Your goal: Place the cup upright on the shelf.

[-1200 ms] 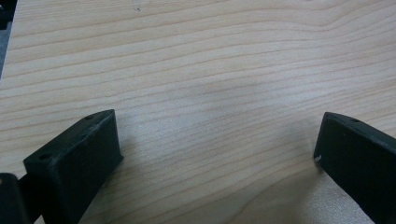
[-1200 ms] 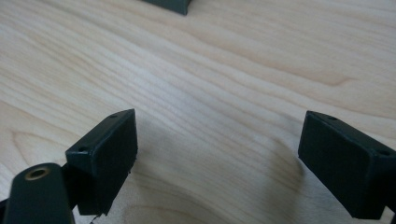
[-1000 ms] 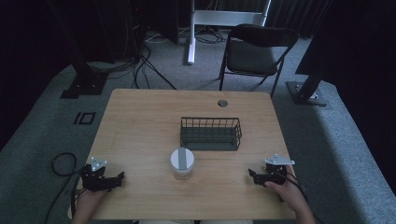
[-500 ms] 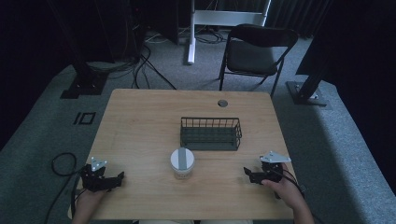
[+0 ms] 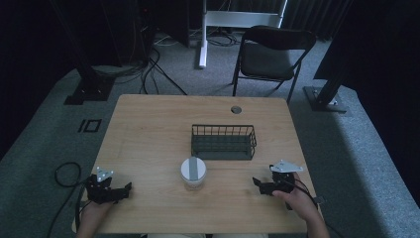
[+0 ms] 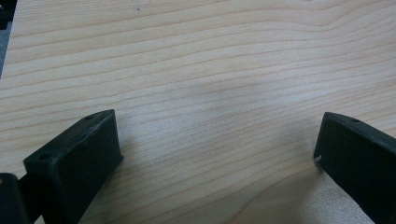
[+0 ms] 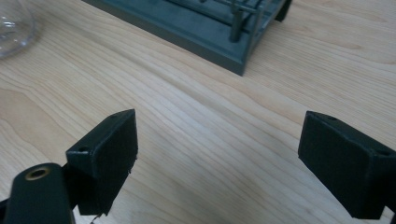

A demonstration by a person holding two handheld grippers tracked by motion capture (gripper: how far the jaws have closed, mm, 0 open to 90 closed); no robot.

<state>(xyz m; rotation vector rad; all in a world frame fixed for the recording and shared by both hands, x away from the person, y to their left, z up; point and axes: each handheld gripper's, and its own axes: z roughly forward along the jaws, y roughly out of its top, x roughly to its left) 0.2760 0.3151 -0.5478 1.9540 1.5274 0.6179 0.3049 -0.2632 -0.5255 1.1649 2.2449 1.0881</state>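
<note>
- While both grippers rest low near the person's edge of the wooden counter [image 5: 148, 129], nothing is held yet — the left gripper [image 5: 119, 191] has its jaws spread wide over bare wood, and the right gripper [image 5: 260, 184] is equally wide open and empty.
- Between the two grippers, a little closer to the right one, stands the clear jar with a grey lid [image 5: 193, 172]; it is upright and apart from both grippers.
- Just behind the jar, toward the far side, sits the dark wire basket [image 5: 224, 141]; in the right gripper view its base corner [image 7: 233, 58] is close ahead and the glass edge of the jar [image 7: 14, 32] shows at the upper left.
- My judgement is that the right gripper is the one going for the jar, since its jaws point toward it.
- Risks from here:
  - The jar is round and smooth, so a grip set too high on the lid or off-centre could let it slip or tip over.
  - A low sideways approach may push the jar across the counter before the jaws close.
  - The basket is near — a wide swing of the open jaws could knock its wall.
  - The trailing cable [image 5: 309, 196] may drag on the counter edge and pull the hand.
</note>
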